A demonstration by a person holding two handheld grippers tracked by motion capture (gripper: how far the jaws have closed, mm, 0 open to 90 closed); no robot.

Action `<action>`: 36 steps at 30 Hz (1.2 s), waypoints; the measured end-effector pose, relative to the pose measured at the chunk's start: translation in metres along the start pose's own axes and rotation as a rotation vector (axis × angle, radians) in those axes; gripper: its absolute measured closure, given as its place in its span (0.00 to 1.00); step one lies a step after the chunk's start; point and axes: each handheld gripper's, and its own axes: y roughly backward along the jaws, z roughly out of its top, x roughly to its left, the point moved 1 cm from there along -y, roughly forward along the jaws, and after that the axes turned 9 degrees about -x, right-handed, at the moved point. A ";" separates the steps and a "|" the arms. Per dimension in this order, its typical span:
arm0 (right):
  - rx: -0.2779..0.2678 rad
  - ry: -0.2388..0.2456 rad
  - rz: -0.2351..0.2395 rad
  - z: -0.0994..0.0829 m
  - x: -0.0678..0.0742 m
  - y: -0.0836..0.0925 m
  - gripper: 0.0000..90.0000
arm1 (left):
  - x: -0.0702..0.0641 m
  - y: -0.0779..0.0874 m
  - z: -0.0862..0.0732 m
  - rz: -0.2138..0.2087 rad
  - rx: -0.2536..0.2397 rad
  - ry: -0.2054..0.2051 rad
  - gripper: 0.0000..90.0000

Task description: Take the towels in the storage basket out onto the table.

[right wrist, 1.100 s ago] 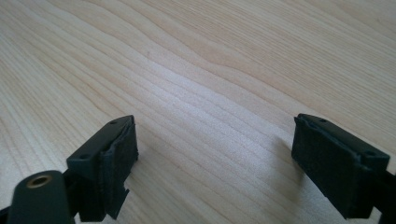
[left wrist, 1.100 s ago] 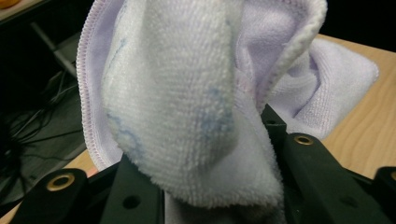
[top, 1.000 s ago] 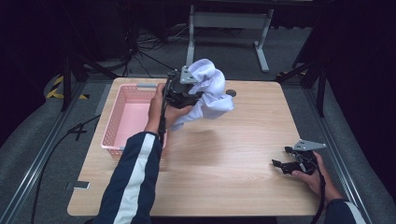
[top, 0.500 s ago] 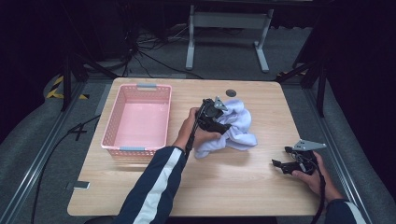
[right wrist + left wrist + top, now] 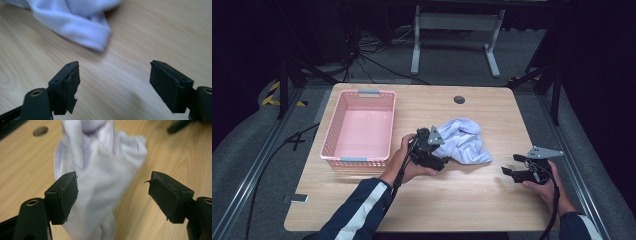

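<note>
A white cloth (image 5: 464, 140) lies crumpled in the middle of the wooden table (image 5: 472, 200). My left gripper (image 5: 441, 152) is low at the cloth's left edge. In the left gripper view its jaws (image 5: 112, 192) stand wide and have just been opening. The cloth (image 5: 100, 170) lies loose between them, close to the left pad (image 5: 68, 195) and well apart from the right one. My right gripper (image 5: 509, 164) rests near the table's right edge, pointing at the cloth. Its jaws (image 5: 115, 75) have just closed a little but stay open over bare wood, with the cloth's hem (image 5: 75, 22) farther ahead.
A pink plastic basket (image 5: 332, 145) with nothing in it stands on the table's left side, just left of my left hand. A dark round hole (image 5: 459, 99) sits in the table beyond the cloth. Cables and a metal stand lie on the floor behind.
The left hand carried the cloth from above the basket's right rim down and right onto the table, and its jaws let the cloth go. The right hand stayed in place.
</note>
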 end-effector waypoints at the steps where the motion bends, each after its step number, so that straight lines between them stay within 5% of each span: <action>1: -0.017 0.015 0.012 0.007 0.005 -0.001 0.29 | -0.001 -0.004 -0.006 0.019 0.025 -0.007 0.27; 3: -0.033 0.050 0.049 0.020 0.017 -0.010 0.29 | -0.002 -0.014 -0.017 0.042 0.064 -0.011 0.28; 4: -0.034 0.084 0.056 0.025 0.024 -0.016 0.29 | 0.000 -0.019 -0.023 0.037 0.069 0.018 0.29; 6: -0.013 0.142 0.085 0.034 0.039 -0.032 0.30 | 0.003 -0.027 -0.028 0.069 0.099 -0.009 0.42; 10: 0.027 0.190 0.133 0.042 0.050 -0.059 0.32 | 0.011 -0.028 -0.033 0.051 0.091 0.026 0.66; 12: 0.046 0.237 0.113 0.044 0.051 -0.071 0.52 | 0.012 -0.024 -0.034 0.044 0.084 0.013 0.79; 14: 0.060 0.237 0.121 0.044 0.050 -0.075 0.58 | 0.011 -0.020 -0.034 0.055 0.088 -0.008 0.83; 15: 0.077 0.257 0.091 0.044 0.047 -0.078 0.76 | 0.008 -0.010 -0.033 0.062 0.075 -0.029 0.85; 18: 0.058 0.241 0.072 0.046 0.042 -0.073 0.84 | 0.004 0.001 -0.034 0.061 0.069 -0.050 0.88; 24: -0.007 0.162 -0.069 0.056 0.014 -0.049 0.88 | -0.013 0.052 -0.047 0.086 0.065 -0.114 0.89; 26: -0.013 0.141 -0.106 0.058 0.004 -0.045 0.88 | -0.016 0.067 -0.055 0.076 0.066 -0.102 0.90; 28: -0.010 0.137 -0.135 0.057 -0.004 -0.043 0.88 | -0.016 0.081 -0.065 0.042 0.025 -0.014 0.91; 29: -0.005 0.133 -0.146 0.055 -0.007 -0.044 0.89 | -0.019 0.087 -0.070 0.050 0.042 -0.026 0.91; 31: 0.008 0.132 -0.161 0.054 -0.009 -0.044 0.89 | -0.021 0.090 -0.074 0.069 0.052 -0.034 0.91; 33: 0.016 0.112 -0.176 0.053 -0.012 -0.046 0.89 | -0.027 0.091 -0.085 0.034 0.068 -0.012 0.91; 36: 0.043 0.091 -0.216 0.052 -0.016 -0.050 0.89 | -0.040 0.088 -0.097 0.010 0.137 -0.068 0.91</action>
